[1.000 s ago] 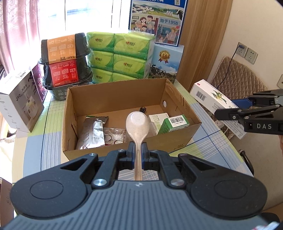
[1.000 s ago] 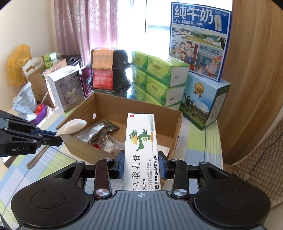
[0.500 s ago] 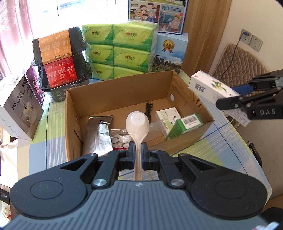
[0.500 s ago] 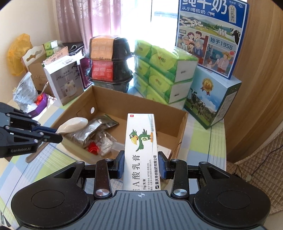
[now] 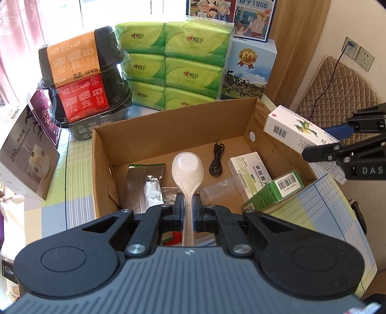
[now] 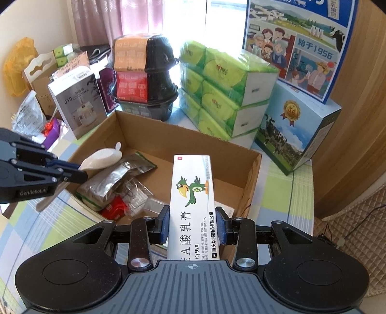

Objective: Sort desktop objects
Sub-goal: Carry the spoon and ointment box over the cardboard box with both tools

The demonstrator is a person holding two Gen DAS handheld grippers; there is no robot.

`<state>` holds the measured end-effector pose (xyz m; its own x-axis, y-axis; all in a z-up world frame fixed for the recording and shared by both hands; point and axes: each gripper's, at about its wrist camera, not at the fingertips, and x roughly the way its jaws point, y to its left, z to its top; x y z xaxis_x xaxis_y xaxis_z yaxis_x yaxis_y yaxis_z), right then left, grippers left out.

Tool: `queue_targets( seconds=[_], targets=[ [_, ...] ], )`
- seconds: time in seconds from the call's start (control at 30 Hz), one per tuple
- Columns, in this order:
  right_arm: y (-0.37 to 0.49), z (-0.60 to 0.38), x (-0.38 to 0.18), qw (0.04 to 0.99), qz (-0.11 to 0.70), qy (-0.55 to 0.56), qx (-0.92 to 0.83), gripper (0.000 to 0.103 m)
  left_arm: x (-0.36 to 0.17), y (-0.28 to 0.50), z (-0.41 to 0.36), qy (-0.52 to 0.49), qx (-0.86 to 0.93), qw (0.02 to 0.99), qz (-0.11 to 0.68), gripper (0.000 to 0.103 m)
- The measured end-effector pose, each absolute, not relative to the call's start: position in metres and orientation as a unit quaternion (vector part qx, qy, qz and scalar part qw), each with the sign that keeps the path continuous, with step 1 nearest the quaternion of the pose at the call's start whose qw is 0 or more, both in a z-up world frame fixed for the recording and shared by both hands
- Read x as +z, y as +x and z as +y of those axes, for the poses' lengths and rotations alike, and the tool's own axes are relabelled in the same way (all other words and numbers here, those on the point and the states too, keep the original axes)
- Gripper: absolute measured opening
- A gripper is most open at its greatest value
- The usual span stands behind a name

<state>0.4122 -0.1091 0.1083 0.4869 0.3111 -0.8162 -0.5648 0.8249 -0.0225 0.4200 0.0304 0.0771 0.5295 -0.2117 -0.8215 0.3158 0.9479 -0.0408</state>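
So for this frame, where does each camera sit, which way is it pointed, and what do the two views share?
Left wrist: on the left gripper, looking forward and down into the cardboard box; its jaws clamp a spoon, and the right gripper shows at right.
Right wrist: on the right gripper, facing the box from its other side; its jaws clamp an ointment carton.
Shared: box, spoon, carton, tissue packs.

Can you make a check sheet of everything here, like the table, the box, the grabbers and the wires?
Surface: checked tablecloth, mostly covered.
Job's things: cardboard box open, holding silver pouch, medicine cartons, clear plastic case.
Clutter: tissue packs, stacked black bowls, milk cartons.
Grippers: left gripper shut on spoon; right gripper shut on ointment box.
Cables: coiled black cable in box; wall plug lead.
Surroundings: curtain, quilted chair.
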Motion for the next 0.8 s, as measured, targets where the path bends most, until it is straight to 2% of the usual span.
queue_targets(
  seconds=[0.8],
  targets=[
    [0.457,-0.094,0.066,0.833,0.465,-0.178,0.242,0.035,0.033,0.475,0.018,0.034,-0.151,0.86,0.487,0.004]
  ],
)
